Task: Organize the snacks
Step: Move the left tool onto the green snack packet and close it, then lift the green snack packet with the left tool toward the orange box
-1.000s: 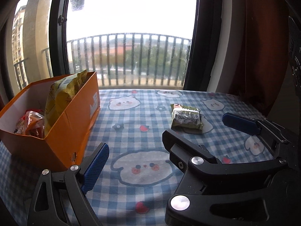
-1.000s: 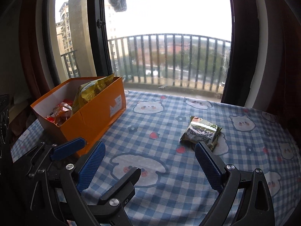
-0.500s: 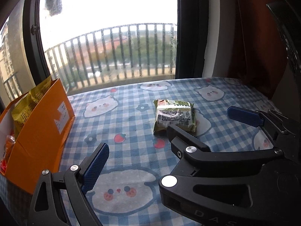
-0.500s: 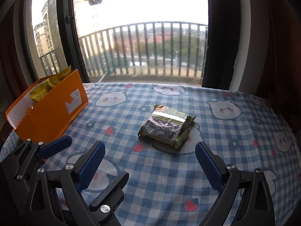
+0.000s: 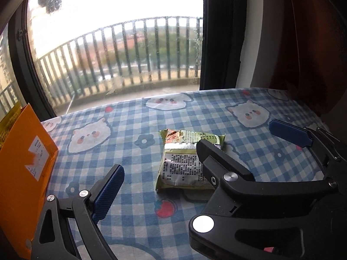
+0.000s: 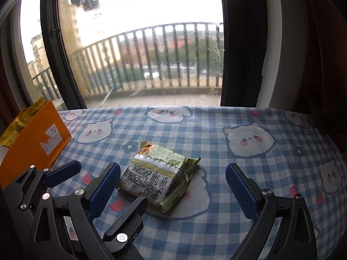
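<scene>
My right gripper [image 6: 173, 186] hangs low over the tablecloth [image 6: 216, 134], its blue-padded fingers [image 6: 240, 189] spread wide with the green packet [image 6: 159, 176] lying between them. The packet rests flat on the cloth, printed back side up, closer to my left-hand pad than to the other — whether that pad touches its edge I cannot tell. Nothing is clamped.

My left gripper [image 5: 190, 186] sits just to the left of the right one, and the two overlap in view: in the left wrist view one of its own blue pads shows at lower left, while the black frame and far blue pad of my right gripper [image 5: 290, 133] cross the right side and cover part of the packet [image 5: 182, 164]. In the right wrist view the left gripper's [image 6: 91, 186] fingers stand apart, holding nothing, one on each side of the right gripper's near pad.

The orange box [image 6: 32, 143] stands at the left edge of the table — well apart from the packet — with a yellow bag [image 6: 15, 130] sticking up out of it. Behind the table are a window and balcony railing [image 6: 151, 56].
</scene>
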Motion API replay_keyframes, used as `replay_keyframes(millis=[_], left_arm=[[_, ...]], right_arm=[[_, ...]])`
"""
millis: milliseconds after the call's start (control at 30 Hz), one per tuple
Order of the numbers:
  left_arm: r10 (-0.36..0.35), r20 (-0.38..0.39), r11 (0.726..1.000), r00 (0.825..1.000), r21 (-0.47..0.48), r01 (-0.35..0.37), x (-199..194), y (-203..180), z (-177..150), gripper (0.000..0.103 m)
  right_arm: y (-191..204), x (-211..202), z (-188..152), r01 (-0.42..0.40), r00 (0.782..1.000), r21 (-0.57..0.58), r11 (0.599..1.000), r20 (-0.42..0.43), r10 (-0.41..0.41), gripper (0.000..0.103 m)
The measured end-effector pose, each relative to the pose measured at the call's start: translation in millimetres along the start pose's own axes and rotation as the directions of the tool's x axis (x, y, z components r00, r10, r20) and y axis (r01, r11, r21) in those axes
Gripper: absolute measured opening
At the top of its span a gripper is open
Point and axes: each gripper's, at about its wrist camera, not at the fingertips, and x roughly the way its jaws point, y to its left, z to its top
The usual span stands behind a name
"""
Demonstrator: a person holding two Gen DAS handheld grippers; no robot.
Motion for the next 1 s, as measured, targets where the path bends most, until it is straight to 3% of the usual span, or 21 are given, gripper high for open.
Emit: replay_keyframes(millis=[433,700,833,1000], left_arm=[[0.014,-0.046,1.0,0.999,-0.003,-0.014,46,-12,8,0.098],[-0.055,-0.112,0.998,0.992,-0.01,0.054,61,-10,9,0.1],[-0.071,-0.109,0.997,0.991,-0.015,0.07,61,-9,10,0.083],[-0.078,-0.105,0.997,0.991,-0.006,0.078,60,-9,9,0.078]], right_arm=[[-35,38,-5,-0.034,0.998,0.051,0.998,-0.05,0.037,0.099],[-41,52,-9,-0.055,0.992,0.099,0.994,-0.11,0.066,0.099],[-43,54,-10,-0.069,0.989,0.123,0.99,-0.121,0.084,0.099],[-43,54,-10,-0.066,0.989,0.119,0.991,-0.124,0.08,0.099]])
